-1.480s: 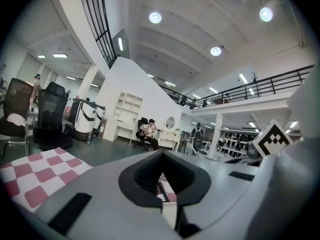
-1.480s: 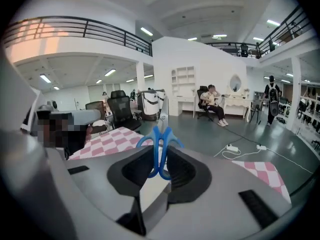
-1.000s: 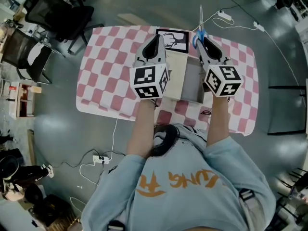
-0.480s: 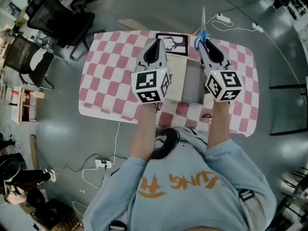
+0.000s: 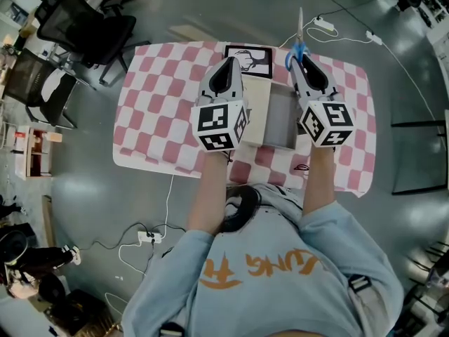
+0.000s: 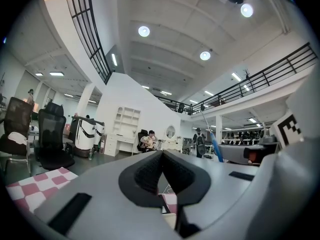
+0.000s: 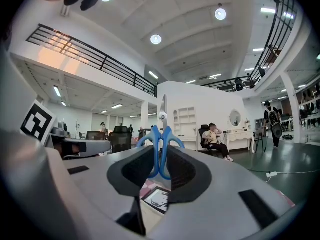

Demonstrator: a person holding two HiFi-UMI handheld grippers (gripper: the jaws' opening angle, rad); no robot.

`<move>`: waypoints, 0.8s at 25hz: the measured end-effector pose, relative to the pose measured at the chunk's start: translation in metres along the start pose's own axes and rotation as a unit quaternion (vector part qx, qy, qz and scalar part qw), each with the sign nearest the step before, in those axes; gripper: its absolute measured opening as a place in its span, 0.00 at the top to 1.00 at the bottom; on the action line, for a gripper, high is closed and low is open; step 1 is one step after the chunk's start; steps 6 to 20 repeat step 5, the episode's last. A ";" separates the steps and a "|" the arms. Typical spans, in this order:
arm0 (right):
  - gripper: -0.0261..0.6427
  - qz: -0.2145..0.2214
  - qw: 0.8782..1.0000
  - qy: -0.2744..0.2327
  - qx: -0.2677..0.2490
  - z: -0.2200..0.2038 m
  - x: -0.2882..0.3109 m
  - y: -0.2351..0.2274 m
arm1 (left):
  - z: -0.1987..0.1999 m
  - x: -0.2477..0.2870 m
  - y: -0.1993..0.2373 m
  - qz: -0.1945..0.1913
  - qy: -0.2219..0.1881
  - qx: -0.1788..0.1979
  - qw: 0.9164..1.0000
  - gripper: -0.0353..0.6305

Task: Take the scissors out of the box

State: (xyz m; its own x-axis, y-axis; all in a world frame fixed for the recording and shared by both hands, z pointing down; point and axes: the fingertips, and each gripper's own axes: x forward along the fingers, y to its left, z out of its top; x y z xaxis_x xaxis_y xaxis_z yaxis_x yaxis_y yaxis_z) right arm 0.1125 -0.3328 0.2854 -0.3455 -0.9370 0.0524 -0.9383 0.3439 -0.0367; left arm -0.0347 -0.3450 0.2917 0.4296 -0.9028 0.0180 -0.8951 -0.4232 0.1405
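Right gripper (image 7: 160,156) clamps scissors (image 7: 159,134) by blue handles, clear of box (image 5: 279,118); left gripper (image 6: 161,174) closed, empty. Hold clamp firm; set down near counter's (image 5: 154,97) right edge.

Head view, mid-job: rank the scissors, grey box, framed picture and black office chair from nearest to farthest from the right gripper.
1. scissors, clamped in the right gripper.
2. grey box and framed picture, on the table to its left; too close to call.
3. black office chair, far left on the floor.
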 end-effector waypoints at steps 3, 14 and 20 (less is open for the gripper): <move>0.84 -0.003 1.000 0.000 -0.004 0.000 0.001 -0.001 | -0.001 0.000 0.000 0.000 0.000 -0.001 1.000 0.92; 0.84 -0.005 1.000 0.000 -0.006 0.000 0.001 -0.002 | -0.001 0.001 0.001 0.000 0.000 -0.002 1.000 0.92; 0.84 -0.005 1.000 0.000 -0.006 0.000 0.001 -0.002 | -0.001 0.001 0.001 0.000 0.000 -0.002 1.000 0.92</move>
